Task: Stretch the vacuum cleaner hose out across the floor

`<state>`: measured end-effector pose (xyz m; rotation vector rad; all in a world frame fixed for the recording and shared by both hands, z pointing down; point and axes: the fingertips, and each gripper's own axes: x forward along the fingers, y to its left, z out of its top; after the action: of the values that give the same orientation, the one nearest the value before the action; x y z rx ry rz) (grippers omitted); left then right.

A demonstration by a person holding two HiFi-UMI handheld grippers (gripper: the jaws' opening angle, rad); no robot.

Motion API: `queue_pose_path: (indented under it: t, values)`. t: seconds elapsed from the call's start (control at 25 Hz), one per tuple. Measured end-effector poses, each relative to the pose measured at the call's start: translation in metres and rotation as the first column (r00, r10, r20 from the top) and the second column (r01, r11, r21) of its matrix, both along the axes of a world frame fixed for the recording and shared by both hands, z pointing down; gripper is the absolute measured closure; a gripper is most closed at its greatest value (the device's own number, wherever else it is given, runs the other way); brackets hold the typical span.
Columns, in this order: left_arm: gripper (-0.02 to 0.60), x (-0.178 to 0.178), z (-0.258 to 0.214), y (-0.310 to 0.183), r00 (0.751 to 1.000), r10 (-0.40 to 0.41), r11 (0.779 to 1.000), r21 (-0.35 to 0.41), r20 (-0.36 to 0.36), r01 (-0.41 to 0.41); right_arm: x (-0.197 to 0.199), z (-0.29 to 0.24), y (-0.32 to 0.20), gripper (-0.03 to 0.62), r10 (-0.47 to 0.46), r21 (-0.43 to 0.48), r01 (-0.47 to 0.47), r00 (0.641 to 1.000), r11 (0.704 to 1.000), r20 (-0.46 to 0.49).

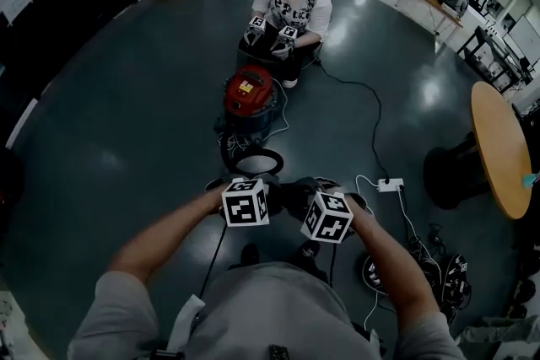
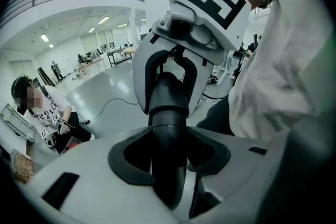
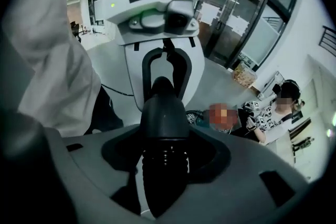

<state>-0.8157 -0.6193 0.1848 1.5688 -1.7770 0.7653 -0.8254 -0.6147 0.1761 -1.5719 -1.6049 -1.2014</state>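
Your left tongs (image 2: 169, 157) are clamped on the smooth black end piece of the vacuum cleaner hose (image 2: 168, 113), with both pads pressed against its sides. Your right tongs (image 3: 164, 157) grip the same hose a little further along, where the ribbed section meets its cuff, and those pads also sit tight on it.

The two tongs face each other, almost touching. Each gripper view shows the other gripper's marker cube straight ahead along the hose. In the head view you hold them close together in front of your body, above the dark floor (image 1: 126, 122).

Just beyond your tongs, a dark loop that appears to be the rest of the hose lies on the floor, right in front of the red vacuum cleaner (image 1: 247, 93).

A second person (image 1: 291, 8) crouches just behind the cleaner, holding grippers with marker cubes over it. A black cable runs from that side across the floor to a white power strip (image 1: 390, 185) on your right. A round table (image 1: 498, 147) stands further right, well apart from the hose.
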Motion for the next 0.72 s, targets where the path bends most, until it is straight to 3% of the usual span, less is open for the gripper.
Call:
queue_pose_path:
  t: [0.16, 0.24, 0.32, 0.44, 0.52, 0.72]
  values:
    - [0.373, -0.008, -0.007, 0.024, 0.989, -0.102, 0.993, 0.069, 0.11, 0.095, 0.002, -0.004, 0.006, 0.373, 0.147, -0.081, -0.148, 0.989, 0.986, -0.024]
    - [0.289, -0.012, -0.023, 0.037, 0.978, -0.194, 0.972, 0.152, 0.08, 0.18, 0.001, -0.006, -0.004, 0.373, 0.227, -0.097, -0.229, 0.973, 0.968, -0.037]
    - [0.287, -0.011, -0.04, 0.048, 0.962, -0.266, 0.945, 0.213, 0.058, 0.249, -0.001, -0.01, -0.021, 0.373, 0.339, -0.128, -0.345, 0.938, 0.93, -0.072]
    - [0.287, 0.008, -0.045, 0.05, 0.945, -0.326, 0.917, 0.259, 0.041, 0.305, 0.0, -0.02, -0.049, 0.373, 0.493, -0.179, -0.51, 0.86, 0.841, -0.132]
    - [0.287, 0.033, -0.036, 0.039, 0.941, -0.337, 0.91, 0.26, 0.011, 0.323, 0.005, -0.028, -0.067, 0.373, 0.571, -0.211, -0.594, 0.805, 0.776, -0.163]
    - [0.288, 0.096, -0.015, -0.025, 0.958, -0.264, 0.927, 0.245, -0.107, 0.283, 0.015, -0.05, -0.112, 0.373, 0.72, -0.271, -0.763, 0.645, 0.587, -0.255]
